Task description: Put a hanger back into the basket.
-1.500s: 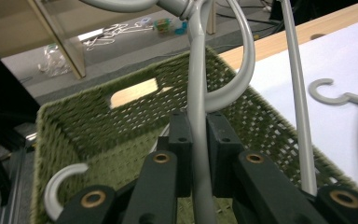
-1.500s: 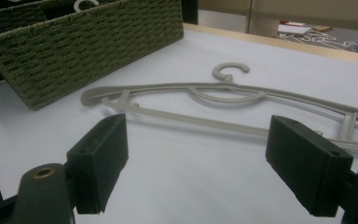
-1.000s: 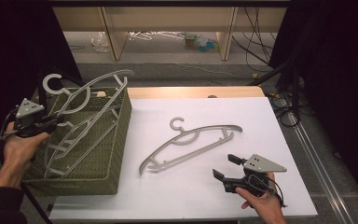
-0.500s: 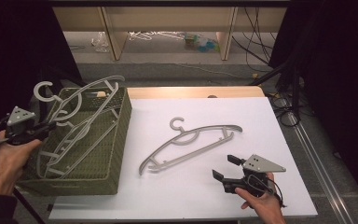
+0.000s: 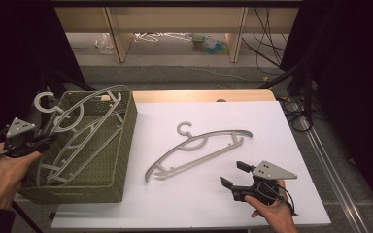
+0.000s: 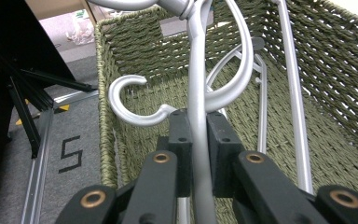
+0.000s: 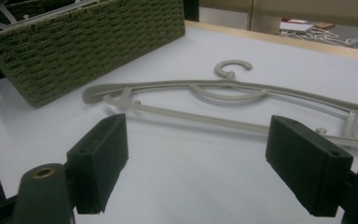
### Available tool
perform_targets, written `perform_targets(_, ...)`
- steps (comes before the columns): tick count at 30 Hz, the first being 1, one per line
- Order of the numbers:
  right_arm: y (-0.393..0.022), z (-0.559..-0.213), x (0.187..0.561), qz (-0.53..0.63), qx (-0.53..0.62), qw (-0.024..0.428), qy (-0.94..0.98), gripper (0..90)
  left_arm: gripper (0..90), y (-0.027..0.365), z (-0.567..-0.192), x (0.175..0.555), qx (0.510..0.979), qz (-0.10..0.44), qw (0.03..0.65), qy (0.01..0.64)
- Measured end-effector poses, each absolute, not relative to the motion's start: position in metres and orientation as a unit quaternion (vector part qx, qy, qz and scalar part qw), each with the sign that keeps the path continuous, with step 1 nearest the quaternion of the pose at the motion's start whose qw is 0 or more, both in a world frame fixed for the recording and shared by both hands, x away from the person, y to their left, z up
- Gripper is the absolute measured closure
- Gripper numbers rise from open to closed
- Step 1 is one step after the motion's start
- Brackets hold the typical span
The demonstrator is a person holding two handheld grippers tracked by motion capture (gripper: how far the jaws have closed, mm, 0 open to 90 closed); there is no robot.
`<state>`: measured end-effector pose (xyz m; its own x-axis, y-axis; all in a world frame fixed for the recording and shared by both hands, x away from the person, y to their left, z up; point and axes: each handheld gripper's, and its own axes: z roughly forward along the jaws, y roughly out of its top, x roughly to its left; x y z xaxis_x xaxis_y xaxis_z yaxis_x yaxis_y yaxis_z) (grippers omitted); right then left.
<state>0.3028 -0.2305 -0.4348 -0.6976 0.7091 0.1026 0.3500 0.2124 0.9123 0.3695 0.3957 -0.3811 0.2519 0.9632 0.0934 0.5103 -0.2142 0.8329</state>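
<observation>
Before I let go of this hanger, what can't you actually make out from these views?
- High view: how many grey plastic hangers overlap in the green woven basket.
- Left gripper view: the held hanger's lower end, cut off behind the gripper.
- Right gripper view: the grey hanger on the table runs past the right edge.

My left hand-held gripper (image 5: 41, 141) is clamped tight, its jaws pressed together, my left hand (image 5: 9, 167) gripping it from below with the forearm coming in low. My right hand-held gripper (image 5: 234, 175) lies low and level, jaws spread wide, my right hand (image 5: 272, 208) behind it.
</observation>
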Motion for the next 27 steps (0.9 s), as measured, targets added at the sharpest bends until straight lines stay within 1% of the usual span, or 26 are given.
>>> perform_targets(1, -0.231, -0.435, 0.303, 0.524, 0.347, 0.178, 0.758, 21.8, 81.6, 0.396, -0.381, 0.369, 0.709, 0.322, 0.352, 0.518)
perform_targets(2, -0.230, -0.436, 0.304, 0.531, 0.350, 0.169, 0.753, 21.8, 81.7, 0.396, -0.380, 0.369, 0.710, 0.322, 0.353, 0.517)
perform_targets(3, -0.231, -0.435, 0.303, 0.523, 0.352, 0.170, 0.758, 21.8, 81.7, 0.395, -0.381, 0.369, 0.711, 0.322, 0.352, 0.516)
perform_targets(4, -0.231, -0.436, 0.305, 0.530, 0.345, 0.179, 0.754, 21.8, 81.6, 0.393, -0.381, 0.369, 0.714, 0.322, 0.347, 0.515)
perform_targets(5, -0.231, -0.435, 0.303, 0.522, 0.350, 0.171, 0.759, 21.8, 81.6, 0.392, -0.382, 0.370, 0.720, 0.319, 0.342, 0.513)
perform_targets(9, -0.231, -0.435, 0.303, 0.523, 0.346, 0.176, 0.759, 21.8, 81.6, 0.392, -0.383, 0.371, 0.721, 0.315, 0.341, 0.515)
perform_targets(12, -0.230, -0.436, 0.303, 0.531, 0.349, 0.167, 0.754, 21.9, 81.7, 0.393, -0.385, 0.372, 0.721, 0.315, 0.336, 0.518)
perform_targets(15, -0.229, -0.436, 0.304, 0.531, 0.348, 0.170, 0.754, 21.9, 81.6, 0.393, -0.386, 0.375, 0.726, 0.314, 0.328, 0.516)
perform_targets(16, -0.230, -0.436, 0.304, 0.532, 0.343, 0.179, 0.753, 21.9, 81.6, 0.393, -0.388, 0.375, 0.728, 0.313, 0.325, 0.517)
perform_targets(19, -0.230, -0.436, 0.304, 0.530, 0.350, 0.167, 0.754, 21.9, 81.6, 0.395, -0.392, 0.377, 0.734, 0.302, 0.315, 0.520)
perform_targets(21, -0.230, -0.436, 0.304, 0.530, 0.350, 0.168, 0.754, 21.9, 81.6, 0.395, -0.394, 0.377, 0.738, 0.302, 0.308, 0.519)
perform_targets(24, -0.230, -0.436, 0.303, 0.530, 0.349, 0.168, 0.754, 21.9, 81.7, 0.396, -0.394, 0.376, 0.763, 0.296, 0.273, 0.505)
perform_targets(27, -0.230, -0.436, 0.304, 0.530, 0.350, 0.168, 0.754, 21.9, 81.7, 0.393, -0.396, 0.379, 0.766, 0.293, 0.271, 0.504)
